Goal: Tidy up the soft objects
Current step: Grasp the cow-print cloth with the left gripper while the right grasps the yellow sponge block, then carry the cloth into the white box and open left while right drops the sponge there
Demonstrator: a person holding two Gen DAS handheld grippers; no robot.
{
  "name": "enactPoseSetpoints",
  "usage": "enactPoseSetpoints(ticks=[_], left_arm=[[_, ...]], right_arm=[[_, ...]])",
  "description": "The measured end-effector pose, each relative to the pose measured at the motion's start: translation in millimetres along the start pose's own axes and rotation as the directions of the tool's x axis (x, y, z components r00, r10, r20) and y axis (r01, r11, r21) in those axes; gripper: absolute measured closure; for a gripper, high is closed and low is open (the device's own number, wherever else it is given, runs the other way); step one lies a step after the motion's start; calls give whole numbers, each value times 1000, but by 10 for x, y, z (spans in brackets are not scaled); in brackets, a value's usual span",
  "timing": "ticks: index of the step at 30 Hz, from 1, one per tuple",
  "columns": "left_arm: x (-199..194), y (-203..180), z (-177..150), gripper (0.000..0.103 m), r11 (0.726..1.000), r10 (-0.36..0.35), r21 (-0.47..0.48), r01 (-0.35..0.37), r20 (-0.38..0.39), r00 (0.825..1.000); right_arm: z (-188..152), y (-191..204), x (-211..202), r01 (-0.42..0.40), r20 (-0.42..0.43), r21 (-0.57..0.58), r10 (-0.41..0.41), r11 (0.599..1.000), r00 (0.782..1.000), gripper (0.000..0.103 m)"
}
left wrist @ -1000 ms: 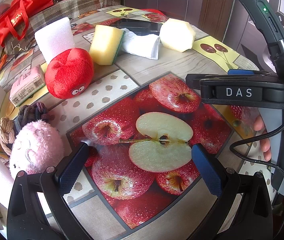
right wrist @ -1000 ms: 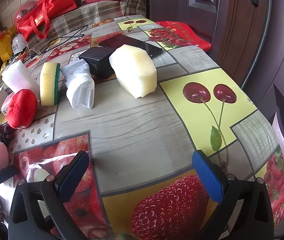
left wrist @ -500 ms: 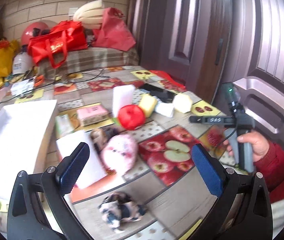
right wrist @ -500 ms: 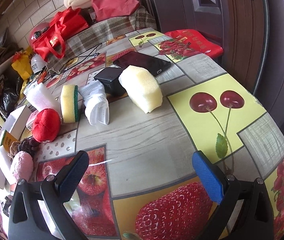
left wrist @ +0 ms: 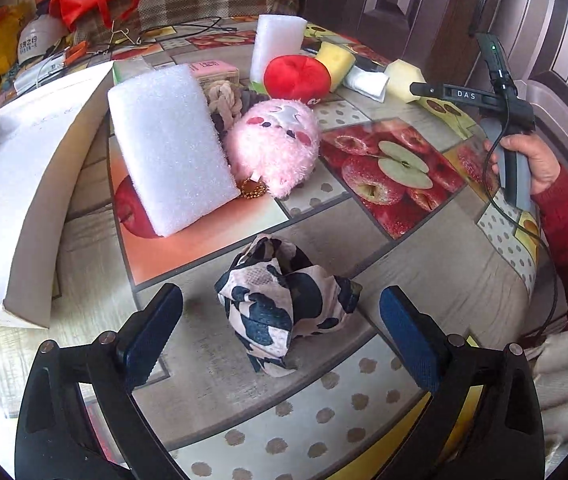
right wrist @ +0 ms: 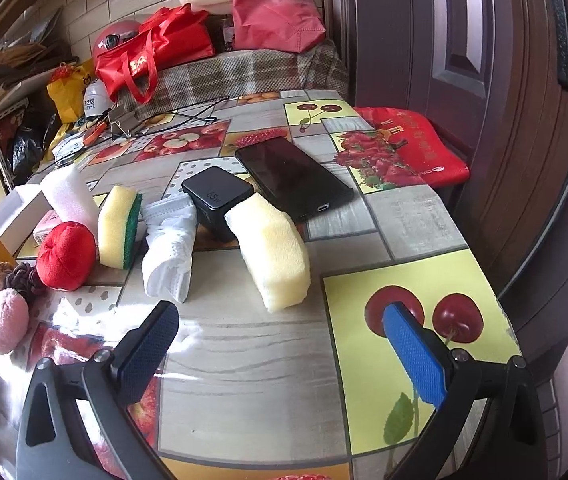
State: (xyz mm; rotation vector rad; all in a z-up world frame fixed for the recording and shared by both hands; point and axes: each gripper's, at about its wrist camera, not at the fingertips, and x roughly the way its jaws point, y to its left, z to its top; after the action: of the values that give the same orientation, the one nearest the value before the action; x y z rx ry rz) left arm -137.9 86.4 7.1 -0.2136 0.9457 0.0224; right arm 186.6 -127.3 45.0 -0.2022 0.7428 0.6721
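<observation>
My left gripper [left wrist: 282,322] is open, its fingers on either side of a black-and-white patterned cloth bundle [left wrist: 284,304] lying on the table. Behind it lie a white foam block [left wrist: 172,144], a pink plush [left wrist: 274,146], a knotted rope toy [left wrist: 224,98] and a red plush [left wrist: 296,77]. My right gripper [right wrist: 280,354] is open and empty above the table, short of a yellow sponge [right wrist: 274,250] and a white cloth [right wrist: 172,252]. A yellow-green scrub sponge [right wrist: 118,226] and the red plush [right wrist: 66,256] lie to its left.
A white open box [left wrist: 16,184] stands at the left. A black phone [right wrist: 293,178] and a black charger [right wrist: 216,200] lie behind the sponge. Red bags [right wrist: 156,56] and cables sit at the far end. The table edge runs along the right by the door.
My left gripper has swung back and dropped low over the patterned cloth bundle, which now sits between its fingers. My right gripper has tilted up slightly, still open.
</observation>
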Motion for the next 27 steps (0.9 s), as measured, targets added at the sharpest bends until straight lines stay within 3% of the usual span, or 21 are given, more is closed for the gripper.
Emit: enactPoseSetpoints(ticks=[3,5,6,7,8,9,14,17,19,22,23,26,27], left_arm=[[29,-56,56,9,1000,-19,20,19,-10,1000],[55,-78,65,21,999,-21,33,22,-24,999],[49,-89,67,26,999,-9,45,10,-19,1000],[39,-93,57,42,998,-4,61,5,-12,1000],[18,-98,50,49,997,-7,71,8,-4,1000],[2,-96,30,57,997,-11,75,11,1,1000],[-75,-97,-50,62,996,-6,94,1,54,999],[-267,-83,-40,62,995,10,99,-28,175,985],[-421,-27,-10,62,990,90,77,-116,284,955],[-627,241,28,62,975,220,-63,-213,400,890],[-700,353,23,62,964,268,-112,-243,434,860],[-863,610,-37,62,896,441,-211,-390,511,738],[-892,712,-52,62,880,475,-247,-407,512,716]], right_arm=[[85,25,112,-1,-14,-22,1,1000,1000,32],[137,58,195,-8,-24,-35,8,999,1000,38],[163,83,249,-10,-38,-47,8,999,999,49],[180,107,299,-9,-54,-58,6,998,999,56],[182,124,335,-15,-69,-65,11,998,998,76],[176,138,338,-17,-69,-73,12,997,998,80],[94,185,-17,16,97,-91,-7,996,995,80],[-22,209,-319,-9,229,-65,24,998,973,80],[-111,282,-501,-24,308,-72,45,997,950,80],[-212,493,-666,-59,367,-124,101,990,925,79],[-218,574,-699,-82,376,-143,131,986,917,79],[-233,832,-733,-149,378,-193,213,970,901,79],[-236,931,-717,-169,367,-212,238,963,899,79]])
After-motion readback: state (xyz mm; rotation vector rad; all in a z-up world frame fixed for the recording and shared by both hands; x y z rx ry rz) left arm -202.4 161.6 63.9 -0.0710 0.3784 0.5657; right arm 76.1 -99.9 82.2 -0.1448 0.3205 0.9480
